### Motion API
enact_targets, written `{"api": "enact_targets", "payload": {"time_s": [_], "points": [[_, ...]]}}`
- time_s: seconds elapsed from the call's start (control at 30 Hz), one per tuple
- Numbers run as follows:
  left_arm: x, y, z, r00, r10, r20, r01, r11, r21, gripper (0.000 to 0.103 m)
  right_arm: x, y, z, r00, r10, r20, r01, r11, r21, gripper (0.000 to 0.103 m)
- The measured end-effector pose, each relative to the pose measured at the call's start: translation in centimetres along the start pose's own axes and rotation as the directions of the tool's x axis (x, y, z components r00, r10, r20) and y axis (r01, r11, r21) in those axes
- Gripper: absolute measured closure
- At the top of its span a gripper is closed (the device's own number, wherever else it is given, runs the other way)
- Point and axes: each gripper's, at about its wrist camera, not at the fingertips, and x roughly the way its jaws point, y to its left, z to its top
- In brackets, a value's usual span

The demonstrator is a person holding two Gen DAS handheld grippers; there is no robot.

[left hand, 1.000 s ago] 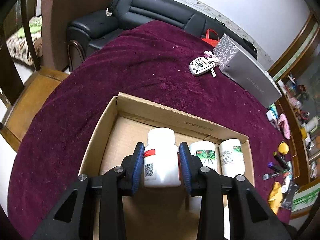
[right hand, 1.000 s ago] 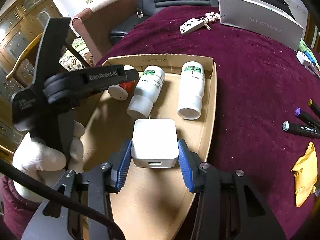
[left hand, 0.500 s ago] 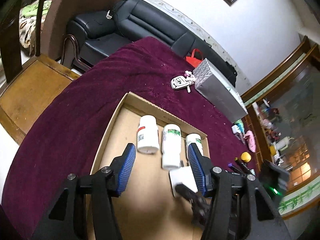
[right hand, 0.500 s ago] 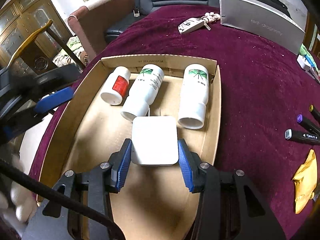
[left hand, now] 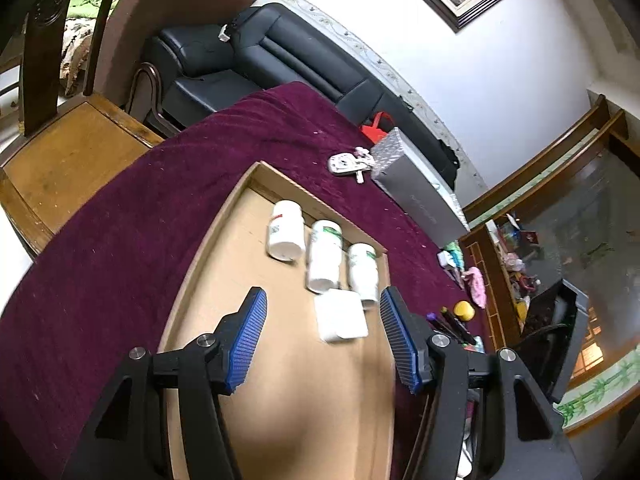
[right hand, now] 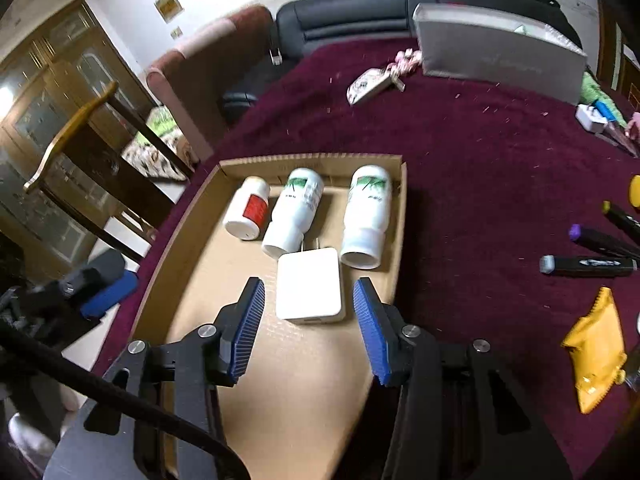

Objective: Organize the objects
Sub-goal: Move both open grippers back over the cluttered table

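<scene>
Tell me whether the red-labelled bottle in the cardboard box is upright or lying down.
Lying down. The red-labelled bottle rests on its side on the cardboard box floor, cap end toward the camera.

Table w/ dark red velvet cloth (right hand: pixel 460 152). Cardboard tray (right hand: pixel 188 216) near-left on cloth. Far side: grey box (right hand: pixel 496 52), key fob (right hand: pixel 370 86) just left of it. Right side: black markers (right hand: pixel 588 266) in loose row, yellow packet (right hand: pixel 596 356) nearer, yellow round thing at right edge, small white-and-blue items far right by grey box end.
</scene>
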Motion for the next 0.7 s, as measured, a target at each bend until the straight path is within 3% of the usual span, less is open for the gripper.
{"api": "enact_targets", "payload": {"time_s": [0.17,0.33,0.53,0.7], "points": [[-0.5,-2.2,-1.5,1.000,-0.029,-0.003,0.030,0.999,0.024,0.044,-4.5,-2.4,-1.6,0.997,0.010,0.078,-0.013,0.999,0.037,0.050],[0.3,-5.9,-3.8,0.995,-0.070,-0.065,0.075,0.994,0.082,0.044,-8.9,-6.7,-4.2,0.990,-0.010,0.142,-0.007,0.993,0.114,0.047],[2.4,-12.0,-7.4,0.985,-0.101,-0.142,0.129,0.971,0.202,0.044,-13.7,-13.6,-7.4,0.968,-0.129,0.217,0.076,0.969,0.235,0.042],[6.9,-16.1,-11.0,0.967,-0.061,-0.249,0.127,0.957,0.259,0.044,-16.4,-20.1,-9.6,0.950,-0.186,0.251,0.083,0.925,0.370,0.042]]}}
